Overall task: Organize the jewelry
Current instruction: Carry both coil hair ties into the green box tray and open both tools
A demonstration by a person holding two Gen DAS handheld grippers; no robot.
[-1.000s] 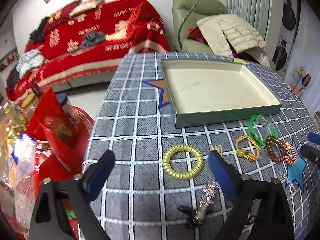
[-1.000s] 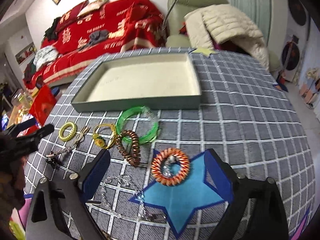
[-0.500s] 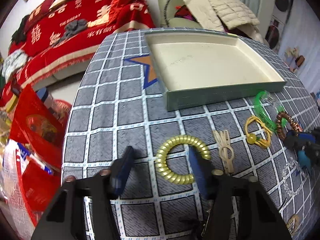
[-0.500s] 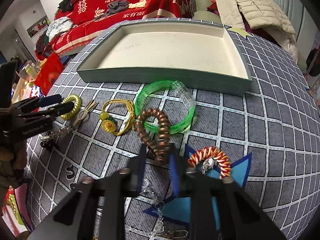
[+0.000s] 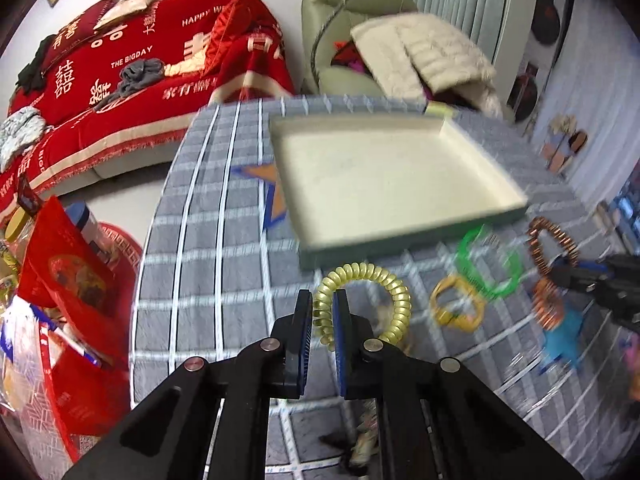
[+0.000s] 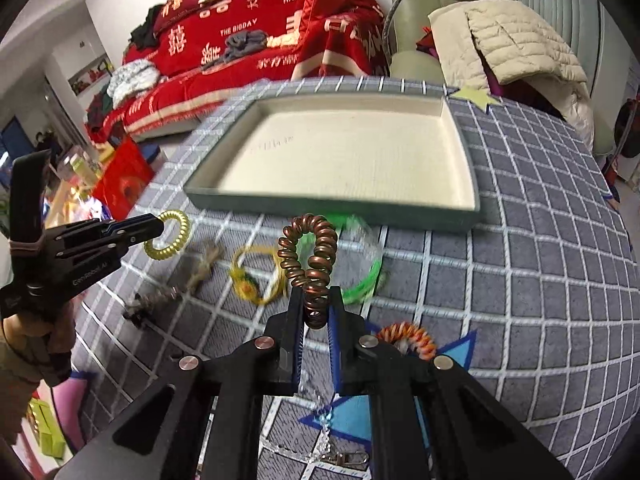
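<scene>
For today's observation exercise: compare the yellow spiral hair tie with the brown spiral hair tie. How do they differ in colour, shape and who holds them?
Colour: the yellow spiral hair tie is pale gold; the brown spiral hair tie is coppery. Shape: the yellow one keeps a round ring; the brown one hangs as a narrow, stretched loop. Holder: the left gripper pinches the yellow one, the right gripper the brown one. Shared: both are coiled bands, gripped at one edge.

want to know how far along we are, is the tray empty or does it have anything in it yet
Empty. The tray shows only its bare cream floor in both views. The yellow coil ring and brown coil ring are gripped outside it, short of its near wall.
</scene>
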